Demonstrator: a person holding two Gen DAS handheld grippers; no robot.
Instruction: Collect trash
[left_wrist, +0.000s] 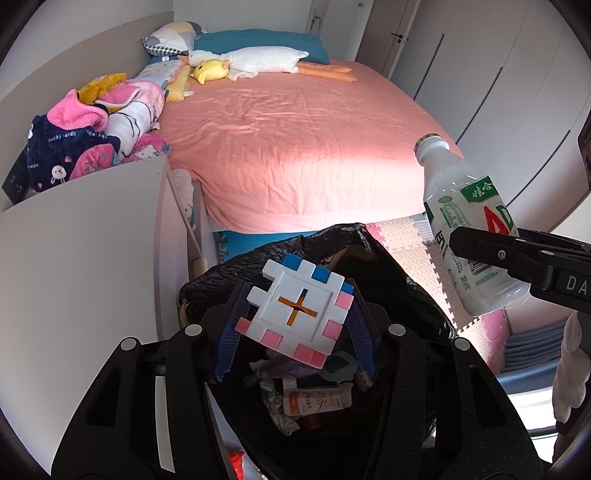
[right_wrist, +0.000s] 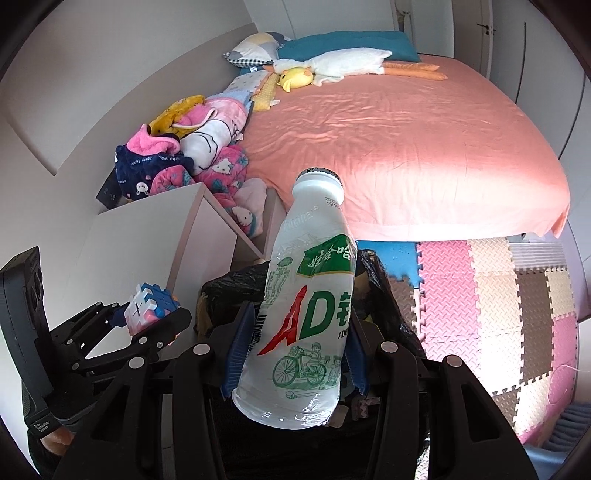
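Above the black trash bag (left_wrist: 388, 280), a white cube block (left_wrist: 297, 312) with pink and blue edge tiles is clamped between the blue pads of the left gripper (left_wrist: 295, 332), directly over the opening. Beside it, a white plastic drink bottle (right_wrist: 306, 321) is clamped around its middle by the right gripper (right_wrist: 295, 354), neck tilted up toward the pink bed (right_wrist: 424, 147).

Risks, as judged from here: the bottle appears to hang nearer the bag's rim than its centre, so a release there could send it bouncing onto the foam floor mat (right_wrist: 498, 314). The bag's edge looks slack and folded, and it could be pushed shut by either claw on descent. The two grippers stand close together and could be knocked against each other.

Hidden or unclear: the bag's base and whatever supports it are covered by the gripper bodies; the wrappers (left_wrist: 314, 400) inside are barely legible; whether the bottle is capped or empty cannot be told.
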